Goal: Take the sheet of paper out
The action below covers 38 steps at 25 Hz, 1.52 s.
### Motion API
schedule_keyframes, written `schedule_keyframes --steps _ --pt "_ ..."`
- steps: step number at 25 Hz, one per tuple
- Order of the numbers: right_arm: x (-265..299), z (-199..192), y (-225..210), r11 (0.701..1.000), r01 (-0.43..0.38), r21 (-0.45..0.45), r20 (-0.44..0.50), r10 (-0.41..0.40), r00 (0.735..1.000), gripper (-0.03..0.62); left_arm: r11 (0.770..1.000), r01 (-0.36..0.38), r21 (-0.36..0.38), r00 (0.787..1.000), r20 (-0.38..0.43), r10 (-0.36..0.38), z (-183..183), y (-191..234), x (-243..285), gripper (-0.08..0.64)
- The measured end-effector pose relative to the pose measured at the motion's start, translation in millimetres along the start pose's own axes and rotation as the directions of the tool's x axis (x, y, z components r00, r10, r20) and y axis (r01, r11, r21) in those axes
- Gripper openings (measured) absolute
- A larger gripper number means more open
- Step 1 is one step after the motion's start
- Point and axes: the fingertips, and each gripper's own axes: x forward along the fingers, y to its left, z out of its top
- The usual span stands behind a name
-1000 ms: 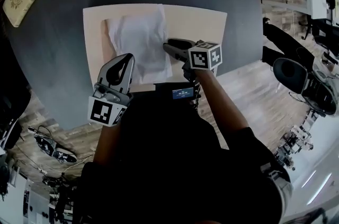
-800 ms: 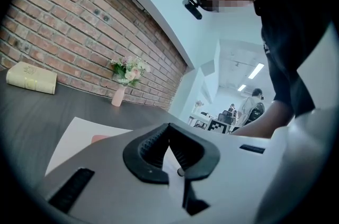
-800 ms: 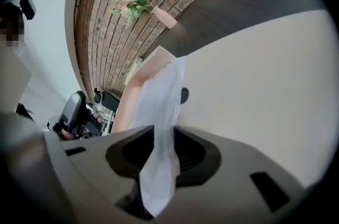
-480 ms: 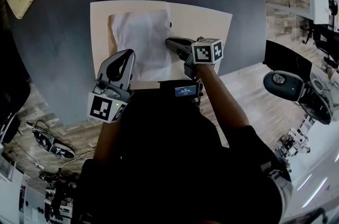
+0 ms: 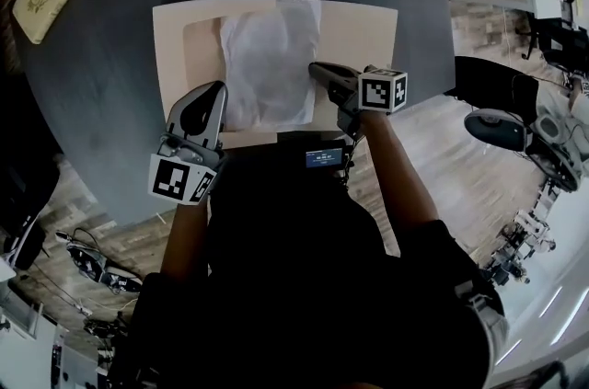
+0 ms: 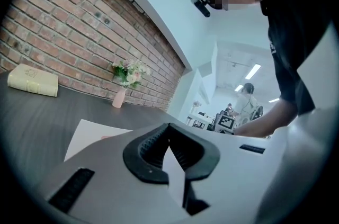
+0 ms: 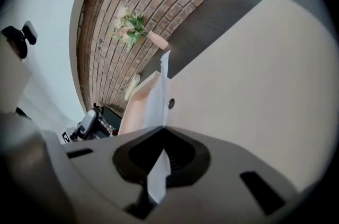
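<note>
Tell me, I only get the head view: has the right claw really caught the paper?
Observer: Yes. The right gripper view shows the right gripper shut on the paper, pinching its edge.
Operator: And the left one?
Observer: In the left gripper view, the left gripper is shut on a thin pale edge, apparently the envelope.
</note>
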Motion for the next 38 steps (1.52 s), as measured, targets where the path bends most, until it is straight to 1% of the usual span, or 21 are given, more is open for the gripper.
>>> schedule_keyframes --steps 3,9,13,16,20,22,26,29,31,35,38 --pt "-30.3 -4.7 -1.0 1.0 0.015 0.006 0.045 -0.015 0.999 0.008 1.0 0.019 0.012 1.0 0.002 -0.019 1.4 -15.8 -4.5 -0.005" --pt "-89.0 -6.2 -5.0 0.994 0.101 -0.043 0.168 -0.093 0.982 0.008 0.995 0.094 0.042 0.996 0.009 -0.094 7.9 -46.6 -2.9 -0.005" --pt "-139.2 -12.1 -0.9 0.983 0.159 -0.093 0.248 -0.132 0.96 0.008 0.992 0.12 0.05 0.992 0.021 -0.121 10.9 -78.5 -8.3 -0.005" --pt "-176.8 -10.9 12.6 0.966 0.197 -0.169 0.337 -0.131 0.932 0.008 0.989 0.127 0.074 0.991 0.04 -0.13 17.1 -101.9 -15.8 -0.005" --pt "-222.8 -24.1 47.7 0.929 0.242 -0.281 0.455 -0.093 0.886 0.008 0.99 0.124 0.065 0.989 0.073 -0.128 19.9 -140.7 -42.2 -0.005" --pt "-243.6 -38.9 68.6 0.905 0.264 -0.333 0.517 -0.059 0.854 0.008 0.99 0.121 0.068 0.988 0.086 -0.126 16.5 -162.7 -60.9 -0.005" --pt "-283.8 -79.3 108.0 0.848 0.315 -0.427 0.623 0.023 0.782 0.008 0.987 0.109 0.118 0.987 0.103 -0.121 9.6 -206.4 -100.3 -0.005" --pt "-309.3 -113.8 131.2 0.796 0.363 -0.484 0.669 0.069 0.74 0.008 0.985 0.091 0.15 0.987 0.115 -0.109 4.3 -235.2 -126.3 -0.005" --pt "-324.5 -134.1 143.8 0.77 0.393 -0.503 0.696 0.091 0.712 0.008 0.984 0.077 0.162 0.988 0.12 -0.097 0.4 -252.6 -140.9 -0.005" --pt "-348.7 -167.3 164.6 0.752 0.425 -0.503 0.753 0.14 0.643 0.008 0.983 0.036 0.182 0.989 0.131 -0.06 -1.6 -277.4 -168.8 -0.005" --pt "-380.0 -201.8 182.1 0.728 0.463 -0.505 0.788 0.17 0.592 0.008 0.979 0.012 0.202 0.989 0.145 -0.042 1.5 -310.2 -193.0 -0.005"
